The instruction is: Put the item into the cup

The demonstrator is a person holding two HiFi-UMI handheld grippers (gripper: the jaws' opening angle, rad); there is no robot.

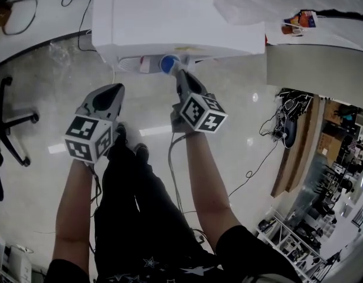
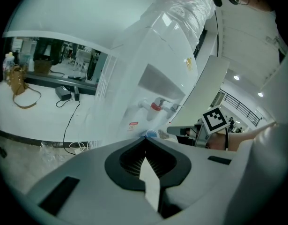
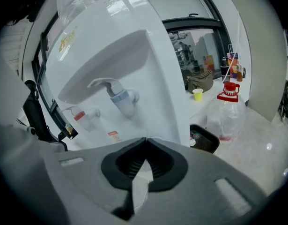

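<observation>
I stand over a white water dispenser (image 1: 169,22) and look down on its blue tap (image 1: 168,63) and red tap (image 1: 146,64). My right gripper (image 1: 180,74) is shut and empty, its tips just below the blue tap. In the right gripper view the blue tap (image 3: 119,97) hangs ahead of the closed jaws (image 3: 146,138). To the left, lower and away from the dispenser, my left gripper (image 1: 115,88) is also shut with nothing in it. A small yellow cup (image 3: 197,94) stands on a far counter. I see no loose item.
A large clear bottle with a red cap (image 3: 226,111) and a black bin (image 3: 204,137) stand right of the dispenser. Cables trail over the pale floor (image 1: 246,134). An office chair base (image 1: 10,128) is at the left, and a cluttered shelf (image 1: 293,122) at the right.
</observation>
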